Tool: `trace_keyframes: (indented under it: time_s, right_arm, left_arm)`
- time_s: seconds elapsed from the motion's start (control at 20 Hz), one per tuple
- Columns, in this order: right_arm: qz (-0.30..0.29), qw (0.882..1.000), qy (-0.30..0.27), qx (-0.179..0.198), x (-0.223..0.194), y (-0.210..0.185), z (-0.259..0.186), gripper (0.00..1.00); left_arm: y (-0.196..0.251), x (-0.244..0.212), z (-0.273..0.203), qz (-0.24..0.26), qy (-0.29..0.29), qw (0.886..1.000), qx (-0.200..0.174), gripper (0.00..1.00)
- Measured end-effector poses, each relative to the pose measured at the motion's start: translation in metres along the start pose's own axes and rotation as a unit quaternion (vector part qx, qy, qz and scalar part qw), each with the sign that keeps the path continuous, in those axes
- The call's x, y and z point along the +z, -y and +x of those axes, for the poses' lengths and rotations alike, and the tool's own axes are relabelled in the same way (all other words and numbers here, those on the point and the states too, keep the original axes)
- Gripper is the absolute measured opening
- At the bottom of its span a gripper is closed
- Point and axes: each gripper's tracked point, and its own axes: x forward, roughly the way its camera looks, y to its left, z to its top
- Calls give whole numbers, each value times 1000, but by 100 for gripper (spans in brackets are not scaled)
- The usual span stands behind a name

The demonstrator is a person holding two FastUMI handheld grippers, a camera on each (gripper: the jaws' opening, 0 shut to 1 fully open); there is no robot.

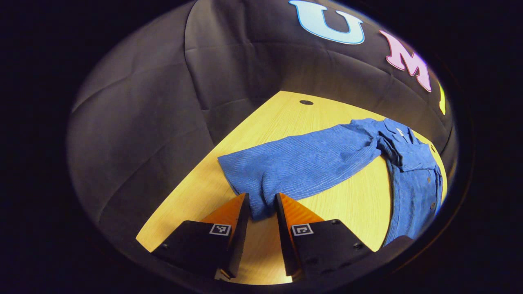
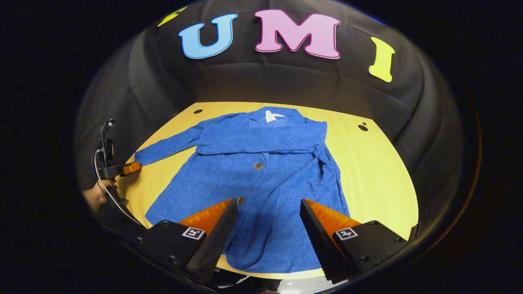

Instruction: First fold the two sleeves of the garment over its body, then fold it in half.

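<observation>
**Left sleeve cuff between your fingers, right sleeve already across the chest**

Your left gripper (image 1: 261, 208) sits low over the pale wooden table (image 1: 351, 200), its two fingers standing on either side of the cuff of the blue corduroy jacket's outstretched sleeve (image 1: 302, 163); the cloth fills the gap between them, though whether both fingers actually press on it cannot be told from this angle. In the right gripper view the blue corduroy jacket (image 2: 261, 179) lies flat on its back in the middle of the table (image 2: 380, 163), collar toward the booth's black cloth wall (a small white tag shows inside the neck). One sleeve (image 2: 261, 141) is folded over the upper body, while the other reaches out flat to the side. Your right gripper (image 2: 269, 212) hovers above the jacket's lower half with its fingers spread wide and nothing between them.
</observation>
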Motion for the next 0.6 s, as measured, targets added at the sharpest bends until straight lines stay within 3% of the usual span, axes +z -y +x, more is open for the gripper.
trace_keyframes:
  time_s: [0.05,0.2,0.25,0.35,0.6]
  right_arm:
    - [3,1000,4,0,1,2,-1,99]
    - [8,1000,4,3,0,13,2,98]
    - [11,1000,-1,7,-1,16,3,98]
    - [17,1000,-3,12,0,24,5,98]
    - [14,1000,-5,26,5,41,10,98]
  left_arm:
    - [1,1,1,-22,10,1000,-7,7]
    - [2,-2,-1,-46,12,999,-18,7]
    - [2,-2,0,-49,4,999,-13,0]
    - [6,-1,-1,-36,-10,999,-3,0]
    - [39,23,-17,-20,4,999,-33,0]
